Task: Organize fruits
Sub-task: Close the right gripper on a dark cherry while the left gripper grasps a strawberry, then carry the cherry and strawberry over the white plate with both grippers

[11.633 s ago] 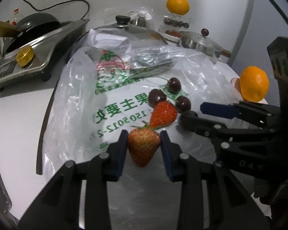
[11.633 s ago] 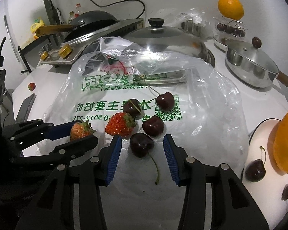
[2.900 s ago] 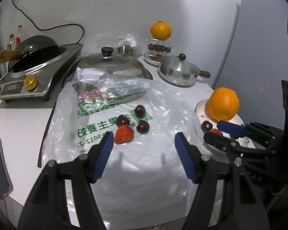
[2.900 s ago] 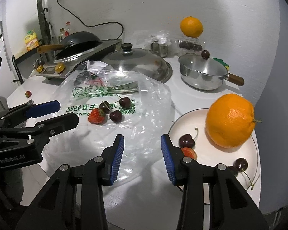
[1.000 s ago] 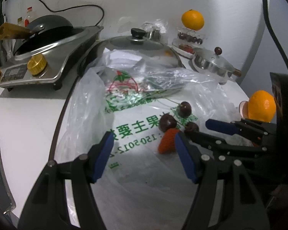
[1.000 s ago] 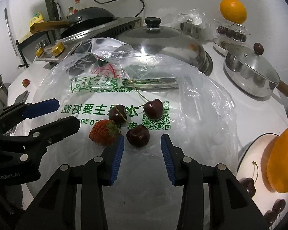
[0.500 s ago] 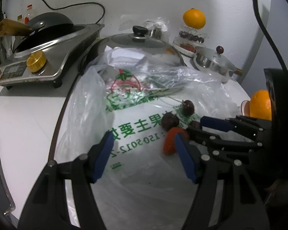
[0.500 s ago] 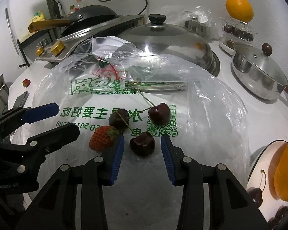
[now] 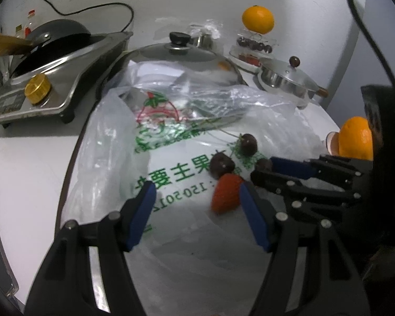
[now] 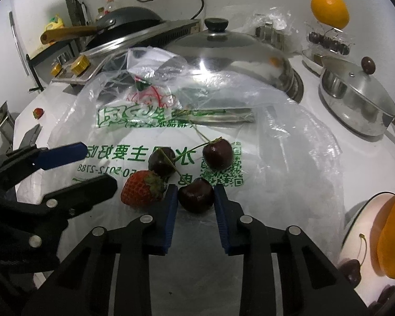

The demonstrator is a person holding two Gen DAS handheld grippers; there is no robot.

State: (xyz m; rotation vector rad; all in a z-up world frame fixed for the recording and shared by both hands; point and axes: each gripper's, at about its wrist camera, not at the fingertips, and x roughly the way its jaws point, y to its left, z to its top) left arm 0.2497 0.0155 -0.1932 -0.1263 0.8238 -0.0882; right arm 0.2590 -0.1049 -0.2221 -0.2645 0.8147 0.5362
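A: Both hands have come back in over the plastic bag [image 10: 289,158] since a few seconds ago, when the right one was over by the plate [image 10: 366,210]. And the right gripper [image 10: 196,197] has clamped down: a second ago the nearest cherry [image 10: 196,194] sat loose ahead of it, now it's pinched between the blue pads.

B: So we're mid-pick on that cherry. Where's the left gripper [image 9: 194,208]?

A: Hanging above the bag, jaws spread about halfway, nothing between them. The strawberry [image 9: 226,193] lies just beside its right pad, not gripped.

B: What's left on the bag?

A: The strawberry and two more cherries, right behind the held one. The plate at the right edge already carries an orange [image 10: 393,237] and a cherry or two.

B: Next move, then?

A: I'd say lift the cherry straight up, clear of the strawberry it nearly touches, then swing right to the plate. Gentle grip, it's soft fruit.
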